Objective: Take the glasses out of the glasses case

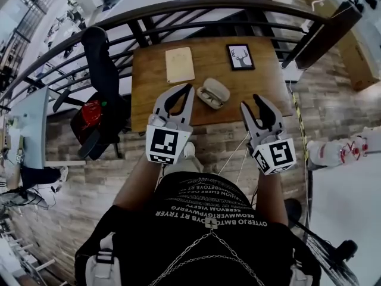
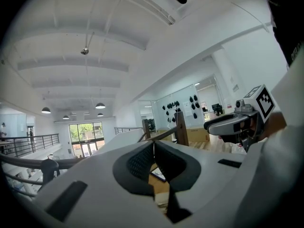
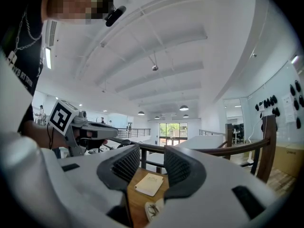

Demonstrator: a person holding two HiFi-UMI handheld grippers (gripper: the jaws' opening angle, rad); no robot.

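Note:
An open white glasses case (image 1: 213,93) lies on the wooden table (image 1: 149,94), and the glasses (image 3: 151,210) rest inside it. Both grippers hover above the table's near edge and touch nothing. My left gripper (image 1: 187,88) is just left of the case, its jaws shut tip to tip (image 2: 153,144) with nothing between them. On the case's right, my right gripper (image 1: 250,102) stands open (image 3: 152,156), with a narrow gap between its ribbed pads. Through that gap the case appears low and close.
A tan notebook (image 1: 179,64) lies at the table's back left and a framed deer picture (image 1: 240,56) at the back right. A dark curved railing (image 1: 196,8) runs behind the table. A black chair (image 1: 101,70) stands to its left.

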